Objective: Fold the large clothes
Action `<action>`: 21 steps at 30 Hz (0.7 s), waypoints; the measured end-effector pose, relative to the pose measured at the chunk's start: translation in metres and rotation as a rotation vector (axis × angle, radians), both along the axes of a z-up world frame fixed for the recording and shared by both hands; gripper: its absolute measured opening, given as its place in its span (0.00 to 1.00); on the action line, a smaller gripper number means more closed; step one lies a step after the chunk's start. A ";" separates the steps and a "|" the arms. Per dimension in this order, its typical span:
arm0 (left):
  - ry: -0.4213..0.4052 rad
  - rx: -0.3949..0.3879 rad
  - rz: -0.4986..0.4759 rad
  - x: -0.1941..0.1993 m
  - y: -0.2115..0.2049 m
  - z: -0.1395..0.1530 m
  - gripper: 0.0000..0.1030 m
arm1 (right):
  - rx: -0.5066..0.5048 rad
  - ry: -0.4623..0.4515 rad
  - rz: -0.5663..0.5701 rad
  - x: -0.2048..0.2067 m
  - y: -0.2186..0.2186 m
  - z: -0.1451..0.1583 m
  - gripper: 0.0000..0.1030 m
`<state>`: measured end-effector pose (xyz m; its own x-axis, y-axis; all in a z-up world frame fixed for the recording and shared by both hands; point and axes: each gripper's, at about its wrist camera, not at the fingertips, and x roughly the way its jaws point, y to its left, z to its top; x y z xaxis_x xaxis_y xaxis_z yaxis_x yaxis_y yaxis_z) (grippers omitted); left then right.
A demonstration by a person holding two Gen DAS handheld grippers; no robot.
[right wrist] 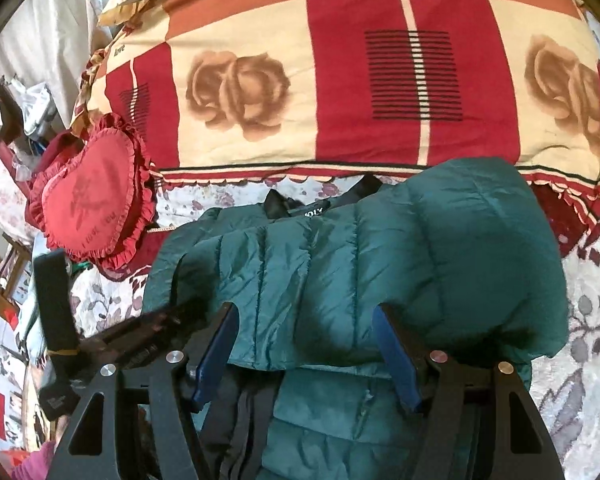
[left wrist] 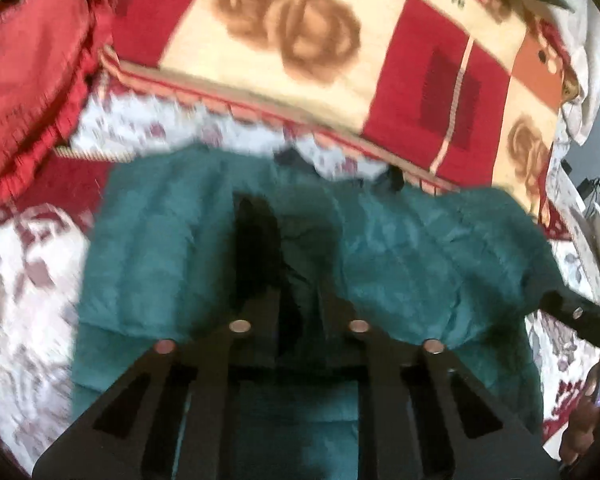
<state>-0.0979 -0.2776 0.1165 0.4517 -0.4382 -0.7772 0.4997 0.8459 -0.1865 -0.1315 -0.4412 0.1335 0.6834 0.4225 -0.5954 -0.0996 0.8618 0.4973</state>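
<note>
From the left wrist, blurred, the left gripper (left wrist: 296,256) hangs over the teal puffer jacket (left wrist: 172,248) on the floral bedspread (left wrist: 16,280); its jaws look nearly closed, though I cannot tell.

From the right wrist, the right gripper (right wrist: 304,320) stands wide open, holding nothing, astride a folded-over hem. Mid-fold, I'd judge; next comes gripping that edge.

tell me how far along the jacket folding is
Done: the teal puffer jacket lies on the bed, one side already folded over into a thick roll at right. In hand: the right hand-held gripper is open over that fold; the left hand-held gripper is too blurred to judge. Left: the lower part near the camera still looks unfolded.
</note>
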 end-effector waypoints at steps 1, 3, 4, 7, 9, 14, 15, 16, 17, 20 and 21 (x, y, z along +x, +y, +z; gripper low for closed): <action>-0.029 -0.014 0.016 0.003 0.007 0.010 0.12 | 0.003 -0.007 -0.008 -0.001 -0.003 0.002 0.65; -0.062 -0.027 0.051 0.011 0.019 0.022 0.10 | 0.010 -0.027 -0.035 -0.002 -0.012 0.006 0.65; -0.080 -0.030 0.080 0.016 0.029 0.028 0.10 | 0.018 -0.034 -0.055 -0.003 -0.017 0.007 0.65; -0.101 -0.019 0.151 0.036 0.051 0.033 0.08 | 0.047 -0.021 -0.106 0.002 -0.032 0.007 0.65; -0.107 -0.001 0.196 0.046 0.065 0.031 0.07 | 0.048 -0.008 -0.125 0.006 -0.035 0.005 0.65; -0.103 0.049 0.260 0.059 0.087 0.014 0.07 | -0.028 0.022 -0.112 0.021 -0.022 -0.004 0.65; -0.080 0.046 0.253 0.060 0.089 0.009 0.07 | -0.033 0.029 -0.110 0.024 -0.020 -0.007 0.65; -0.061 0.042 0.248 0.060 0.090 0.005 0.07 | -0.035 0.039 -0.109 0.027 -0.017 -0.011 0.65; -0.053 0.044 0.243 0.059 0.088 0.002 0.07 | -0.034 0.044 -0.107 0.029 -0.016 -0.013 0.65; -0.012 0.023 0.206 0.055 0.083 -0.002 0.07 | -0.014 0.047 -0.095 0.031 -0.011 -0.018 0.65; 0.012 0.003 0.188 0.055 0.082 -0.003 0.07 | -0.013 0.048 -0.090 0.031 -0.010 -0.019 0.65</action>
